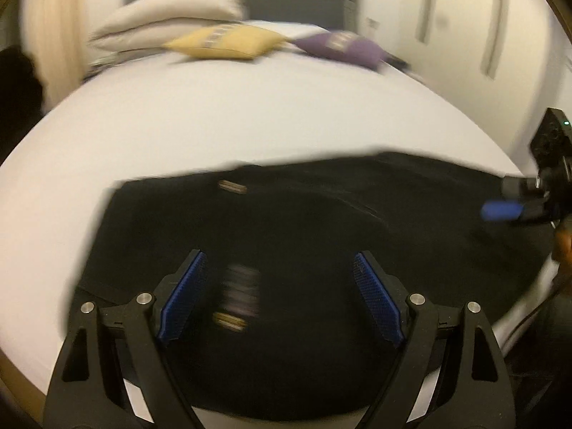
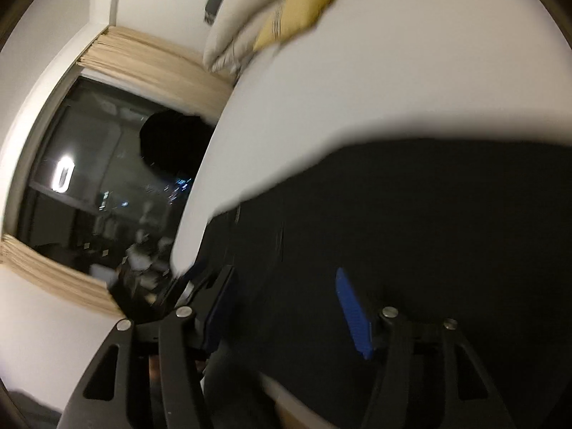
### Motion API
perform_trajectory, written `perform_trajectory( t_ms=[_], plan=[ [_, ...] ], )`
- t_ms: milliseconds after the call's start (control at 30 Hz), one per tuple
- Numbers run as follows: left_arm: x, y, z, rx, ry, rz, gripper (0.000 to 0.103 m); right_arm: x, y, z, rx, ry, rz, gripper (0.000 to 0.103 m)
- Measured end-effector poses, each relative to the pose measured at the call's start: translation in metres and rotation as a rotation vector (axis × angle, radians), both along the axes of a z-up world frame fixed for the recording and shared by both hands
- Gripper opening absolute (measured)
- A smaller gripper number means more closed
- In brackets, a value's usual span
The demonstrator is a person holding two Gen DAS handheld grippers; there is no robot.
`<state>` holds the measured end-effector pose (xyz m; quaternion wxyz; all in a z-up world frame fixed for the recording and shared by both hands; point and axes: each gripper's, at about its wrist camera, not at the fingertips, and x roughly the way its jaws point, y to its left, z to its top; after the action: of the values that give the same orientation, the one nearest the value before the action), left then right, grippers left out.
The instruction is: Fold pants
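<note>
Matt black cloth pants point(image 1: 304, 232) — smooth sheet point(image 1: 214, 125)

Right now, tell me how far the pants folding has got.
Done: the black pants lie spread on the white bed; whether a fold is already in, the blur hides. In hand: nothing is gripped. The left gripper is open over the cloth near the tag, and the right gripper is open over the other side. Left: grasp an edge and fold.

Right gripper point(image 2: 286, 300), fingers point(image 2: 352, 312) spread, over black pants point(image 2: 429, 221) on bed point(image 2: 393, 71).
</note>
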<state>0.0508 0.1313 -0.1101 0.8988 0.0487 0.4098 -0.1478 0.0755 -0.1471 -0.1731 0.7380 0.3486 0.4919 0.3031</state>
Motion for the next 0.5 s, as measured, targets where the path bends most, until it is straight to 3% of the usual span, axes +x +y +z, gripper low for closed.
perform_trajectory(
  t_ms=[33,67,133,200,267,333,367,400,467,500],
  plan=[
    [-0.003,-0.012,-0.007,0.030,0.013,-0.033,0.084,-0.008,0.009,-0.017,0.000,0.038,0.028,0.057],
    [-0.006,-0.026,-0.022,0.088,0.050,-0.064,0.084,-0.023,0.001,-0.036,-0.031,0.062,0.030,0.027],
    [-0.005,-0.033,-0.034,0.093,0.062,-0.058,0.085,-0.042,-0.025,-0.046,-0.068,0.037,-0.032,0.000],
    [-0.001,-0.023,-0.033,0.057,0.070,-0.042,0.085,-0.052,-0.060,-0.053,-0.031,0.081,-0.096,0.000],
    [-0.003,-0.025,-0.024,0.107,0.058,-0.015,0.085,-0.066,-0.100,-0.046,-0.088,0.080,-0.167,0.000],
    [-0.009,-0.029,-0.008,0.087,0.031,-0.027,0.082,-0.076,-0.127,-0.038,-0.170,0.075,-0.239,0.003],
    [-0.016,-0.035,0.004,0.056,0.005,-0.041,0.082,-0.082,-0.137,-0.027,-0.201,0.073,-0.277,0.015],
    [-0.023,-0.046,0.015,0.027,-0.018,-0.068,0.082,-0.087,-0.143,-0.024,-0.181,0.048,-0.288,0.022],
    [-0.032,-0.075,0.024,0.009,-0.038,-0.125,0.083,-0.087,-0.136,-0.008,-0.096,-0.030,-0.277,0.049],
    [-0.034,-0.094,0.024,0.005,-0.036,-0.163,0.083,-0.084,-0.128,-0.004,-0.065,-0.059,-0.258,0.053]
  ],
)
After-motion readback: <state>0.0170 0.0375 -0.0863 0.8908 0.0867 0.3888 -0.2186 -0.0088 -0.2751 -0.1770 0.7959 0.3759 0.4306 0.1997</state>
